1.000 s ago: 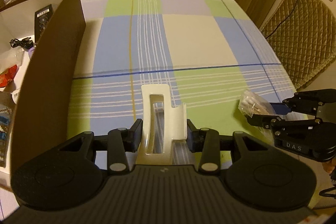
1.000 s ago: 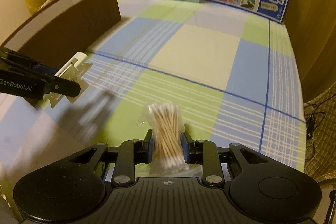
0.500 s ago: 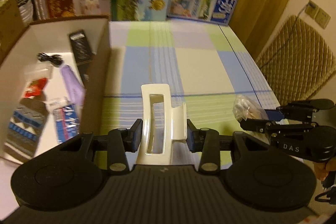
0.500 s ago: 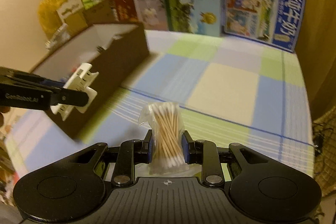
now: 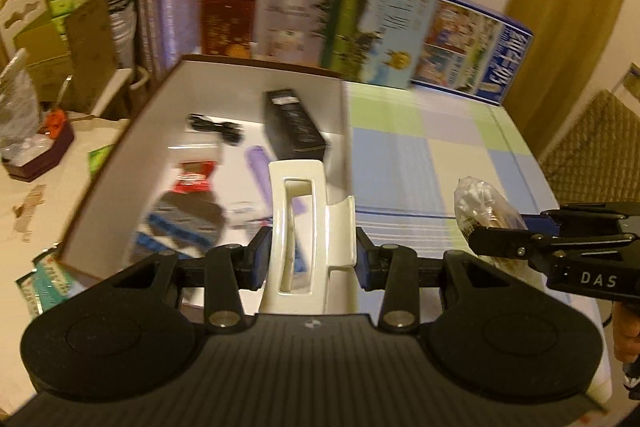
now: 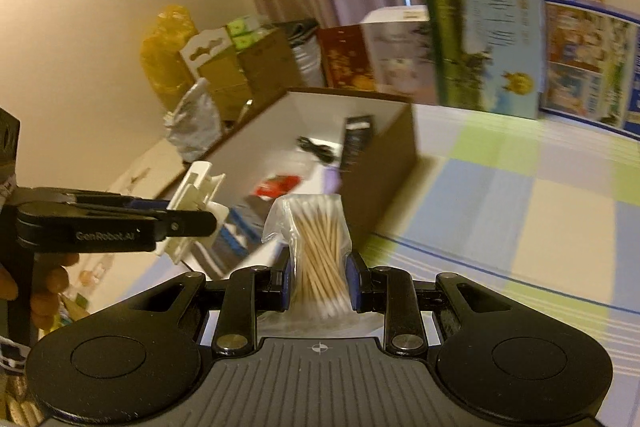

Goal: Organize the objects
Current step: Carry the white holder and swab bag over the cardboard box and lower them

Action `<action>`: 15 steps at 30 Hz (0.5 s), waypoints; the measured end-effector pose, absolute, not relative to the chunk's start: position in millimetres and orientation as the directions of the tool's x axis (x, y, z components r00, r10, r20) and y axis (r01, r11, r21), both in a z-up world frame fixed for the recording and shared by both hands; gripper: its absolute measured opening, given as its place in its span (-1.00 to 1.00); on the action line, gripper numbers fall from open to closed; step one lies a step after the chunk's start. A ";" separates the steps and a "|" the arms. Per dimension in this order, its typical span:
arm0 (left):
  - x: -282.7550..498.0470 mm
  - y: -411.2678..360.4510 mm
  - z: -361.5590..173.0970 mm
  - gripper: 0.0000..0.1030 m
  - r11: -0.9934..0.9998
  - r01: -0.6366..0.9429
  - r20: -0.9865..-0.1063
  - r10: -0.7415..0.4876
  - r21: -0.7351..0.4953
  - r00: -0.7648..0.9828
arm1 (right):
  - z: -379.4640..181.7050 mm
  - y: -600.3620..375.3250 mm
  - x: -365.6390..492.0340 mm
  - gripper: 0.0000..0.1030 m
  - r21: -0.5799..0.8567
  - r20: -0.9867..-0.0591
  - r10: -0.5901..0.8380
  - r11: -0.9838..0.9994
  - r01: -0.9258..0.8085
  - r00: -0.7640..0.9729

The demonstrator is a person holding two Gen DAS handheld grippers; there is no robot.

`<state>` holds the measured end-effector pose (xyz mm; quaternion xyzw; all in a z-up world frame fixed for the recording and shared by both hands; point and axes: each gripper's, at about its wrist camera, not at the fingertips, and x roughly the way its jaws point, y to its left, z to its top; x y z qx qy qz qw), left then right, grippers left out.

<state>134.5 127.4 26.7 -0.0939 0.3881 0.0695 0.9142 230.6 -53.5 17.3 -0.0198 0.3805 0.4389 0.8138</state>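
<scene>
My left gripper (image 5: 308, 255) is shut on a cream hair claw clip (image 5: 304, 223) and holds it in the air over the near right corner of an open brown box (image 5: 346, 131). In the right wrist view the clip (image 6: 196, 203) hangs left of the box (image 6: 384, 171). My right gripper (image 6: 318, 281) is shut on a clear bag of cotton swabs (image 6: 318, 247), held in the air just right of the box; the bag also shows in the left wrist view (image 5: 480, 203). The box holds a black carton (image 5: 292, 125), a cable, a purple item, a red packet and a patterned pouch.
Tall cartons (image 5: 376, 31) stand along the far edge of the checked tablecloth (image 5: 432, 147). Cardboard boxes and a foil bag (image 5: 16, 107) crowd the surface left of the box. A quilted chair (image 5: 596, 151) stands at the right.
Both grippers rose and swung left toward the box with their loads. The box interior has come into full view under the clip.
</scene>
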 end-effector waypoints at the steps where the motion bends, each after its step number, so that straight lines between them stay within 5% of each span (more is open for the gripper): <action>1: 132.9 135.7 27.3 -0.30 0.971 -0.211 -0.723 0.064 -0.115 0.688 | 17.7 -45.6 229.4 -0.54 0.304 -0.634 0.704 0.609 -0.733 0.321; 15: 150.3 216.7 17.2 -0.30 0.967 -0.242 -0.744 0.108 -0.075 0.659 | 0.1 56.1 245.0 -0.54 0.296 -0.655 0.684 0.625 -0.723 0.322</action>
